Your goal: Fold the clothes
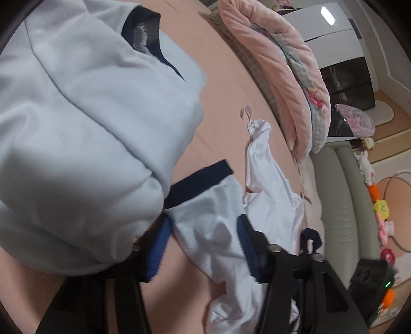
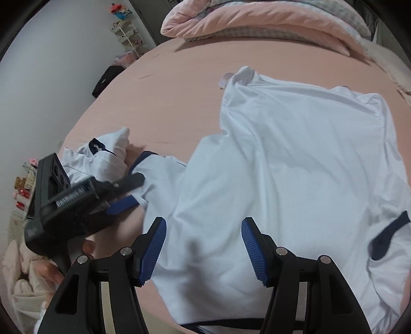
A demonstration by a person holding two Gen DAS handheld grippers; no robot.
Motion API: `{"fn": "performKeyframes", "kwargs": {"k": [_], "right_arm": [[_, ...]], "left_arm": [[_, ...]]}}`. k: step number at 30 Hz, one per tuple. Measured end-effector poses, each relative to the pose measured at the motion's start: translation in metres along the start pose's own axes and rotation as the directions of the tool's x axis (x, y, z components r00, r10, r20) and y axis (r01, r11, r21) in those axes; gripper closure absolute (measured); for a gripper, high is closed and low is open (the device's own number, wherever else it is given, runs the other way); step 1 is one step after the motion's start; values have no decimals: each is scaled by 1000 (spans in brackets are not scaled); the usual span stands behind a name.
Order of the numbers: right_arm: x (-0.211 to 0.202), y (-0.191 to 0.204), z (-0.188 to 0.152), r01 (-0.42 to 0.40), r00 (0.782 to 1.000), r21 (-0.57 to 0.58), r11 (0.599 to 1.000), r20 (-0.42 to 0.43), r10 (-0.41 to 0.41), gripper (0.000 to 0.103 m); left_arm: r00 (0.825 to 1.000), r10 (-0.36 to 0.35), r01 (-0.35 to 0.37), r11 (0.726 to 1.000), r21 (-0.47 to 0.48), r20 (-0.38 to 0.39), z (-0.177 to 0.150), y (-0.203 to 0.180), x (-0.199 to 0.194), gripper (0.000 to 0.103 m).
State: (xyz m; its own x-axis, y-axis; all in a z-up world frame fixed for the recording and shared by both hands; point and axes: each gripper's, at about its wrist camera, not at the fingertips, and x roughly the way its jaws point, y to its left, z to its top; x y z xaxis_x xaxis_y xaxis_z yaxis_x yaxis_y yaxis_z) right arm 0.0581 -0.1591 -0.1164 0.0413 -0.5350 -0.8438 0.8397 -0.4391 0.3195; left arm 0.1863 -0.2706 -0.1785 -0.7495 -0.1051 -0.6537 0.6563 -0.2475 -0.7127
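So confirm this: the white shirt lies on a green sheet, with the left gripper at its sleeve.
Wrong on one count: the sheet is pink, not green, as the right wrist view shows. The rest stands: the white shirt lies on it, with the left gripper at its sleeve.

Shirt (image 2: 295, 159) spread flat on bed (image 2: 179, 97), toward its right side. Second garment (image 2: 102, 156) bunched at bed's left edge, beside shirt's sleeve (image 2: 156, 174). Quilt pile (image 2: 257, 23) along far edge, behind shirt.
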Motion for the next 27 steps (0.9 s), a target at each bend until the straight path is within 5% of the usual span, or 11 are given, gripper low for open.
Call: {"fn": "performKeyframes", "kwargs": {"k": [3, 6, 15, 19, 27], "right_arm": [[6, 5, 11, -35, 999, 5, 999, -17, 35, 43], [5, 7, 16, -60, 998, 22, 998, -16, 60, 43], [12, 0, 25, -103, 993, 75, 992, -54, 107, 43], [22, 0, 47, -166, 976, 103, 981, -123, 178, 43], [32, 29, 78, -115, 982, -46, 992, -153, 107, 43]], "left_arm": [[1000, 7, -7, 1000, 9, 10, -3, 1, 1, 86], [1000, -25, 25, 1000, 7, 5, -6, -1, 1, 93], [999, -7, -5, 967, 256, 49, -21, -53, -6, 93], [998, 13, -30, 956, 292, 60, -21, -63, -1, 93], [998, 11, -34, 938, 346, 69, -30, -80, -1, 93]]}}
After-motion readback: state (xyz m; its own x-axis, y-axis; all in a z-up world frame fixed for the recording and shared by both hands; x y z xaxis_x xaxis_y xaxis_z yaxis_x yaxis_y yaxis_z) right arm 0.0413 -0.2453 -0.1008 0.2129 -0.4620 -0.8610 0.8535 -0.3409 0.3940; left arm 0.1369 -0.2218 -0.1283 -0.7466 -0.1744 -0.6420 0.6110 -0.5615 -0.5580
